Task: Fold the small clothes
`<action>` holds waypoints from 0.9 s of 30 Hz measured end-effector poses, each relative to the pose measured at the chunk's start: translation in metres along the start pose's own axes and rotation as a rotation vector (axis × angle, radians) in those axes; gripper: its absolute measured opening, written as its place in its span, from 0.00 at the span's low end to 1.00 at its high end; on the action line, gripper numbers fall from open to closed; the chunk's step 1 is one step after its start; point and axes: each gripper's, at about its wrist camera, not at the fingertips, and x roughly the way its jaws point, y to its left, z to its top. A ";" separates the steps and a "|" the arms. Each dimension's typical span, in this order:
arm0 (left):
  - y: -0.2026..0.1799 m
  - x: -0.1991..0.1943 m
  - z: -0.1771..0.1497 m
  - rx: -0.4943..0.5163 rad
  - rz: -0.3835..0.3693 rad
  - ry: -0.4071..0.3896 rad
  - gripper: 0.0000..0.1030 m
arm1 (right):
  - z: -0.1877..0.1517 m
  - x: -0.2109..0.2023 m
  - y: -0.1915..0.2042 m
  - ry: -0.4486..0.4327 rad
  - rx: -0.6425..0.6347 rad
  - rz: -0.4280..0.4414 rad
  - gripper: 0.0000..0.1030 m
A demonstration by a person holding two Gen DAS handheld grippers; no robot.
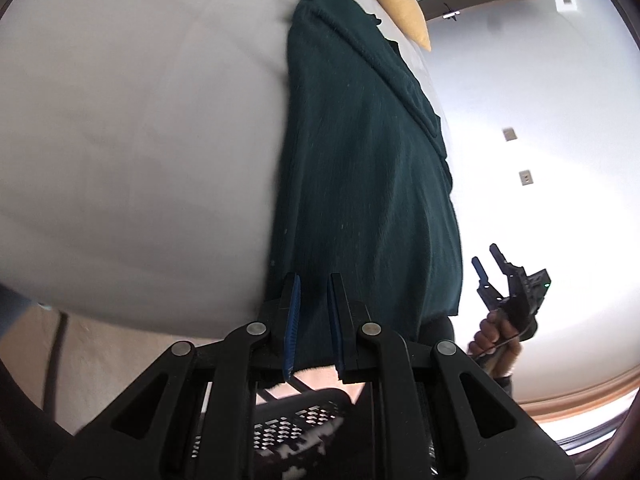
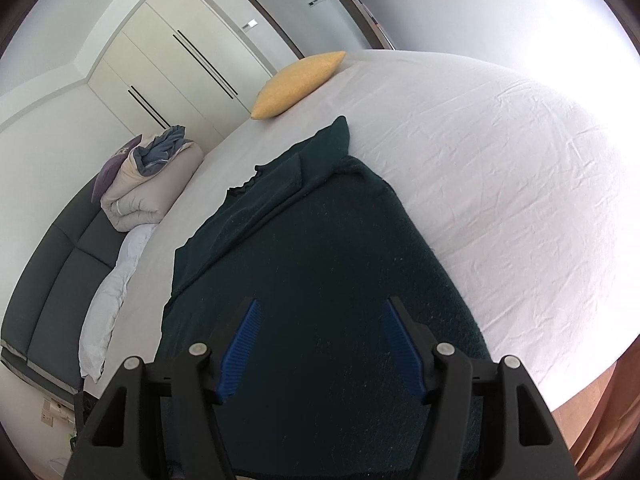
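Garment (image 2: 320, 260), dark green, carries no readable label.

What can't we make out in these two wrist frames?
- Left wrist: the dark green garment's near hem, hidden behind the left gripper; bed sheet blurred.
- Right wrist: garment's near edge, hidden behind the right gripper.
- Garment type: unclear in both views.
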 end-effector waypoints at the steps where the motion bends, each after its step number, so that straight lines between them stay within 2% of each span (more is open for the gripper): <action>1: 0.002 0.002 -0.001 -0.011 -0.014 0.003 0.13 | 0.000 -0.001 0.001 -0.001 -0.002 0.002 0.64; 5: 0.010 0.019 0.010 -0.090 -0.094 0.012 0.13 | -0.001 0.002 0.003 0.003 -0.002 0.010 0.64; 11: 0.027 0.023 0.008 -0.170 -0.200 0.014 0.13 | -0.004 0.001 0.004 0.000 0.002 0.012 0.64; 16: 0.034 0.016 0.002 -0.182 -0.208 0.007 0.13 | -0.005 0.000 0.004 -0.001 0.000 0.012 0.64; 18: 0.036 0.007 -0.002 -0.180 -0.198 -0.001 0.32 | -0.006 0.001 0.004 0.002 0.003 0.009 0.64; 19: 0.037 0.004 -0.005 -0.184 -0.190 -0.010 0.77 | -0.006 0.000 0.004 0.002 0.003 0.011 0.64; 20: 0.036 0.004 -0.007 -0.191 -0.187 -0.015 1.00 | -0.007 0.001 0.005 0.005 0.004 0.012 0.64; 21: 0.039 0.004 -0.007 -0.205 -0.190 -0.032 1.00 | -0.006 0.001 0.004 0.005 0.002 0.011 0.64; 23: 0.041 0.015 -0.005 -0.203 -0.196 -0.001 1.00 | -0.007 0.002 0.006 0.010 0.000 0.010 0.64; 25: 0.035 0.026 -0.004 -0.171 -0.159 0.003 0.98 | -0.007 0.001 0.008 0.010 -0.008 0.010 0.64; 27: 0.025 0.040 -0.003 -0.129 -0.165 0.028 0.93 | -0.006 -0.002 0.010 0.002 -0.016 0.011 0.64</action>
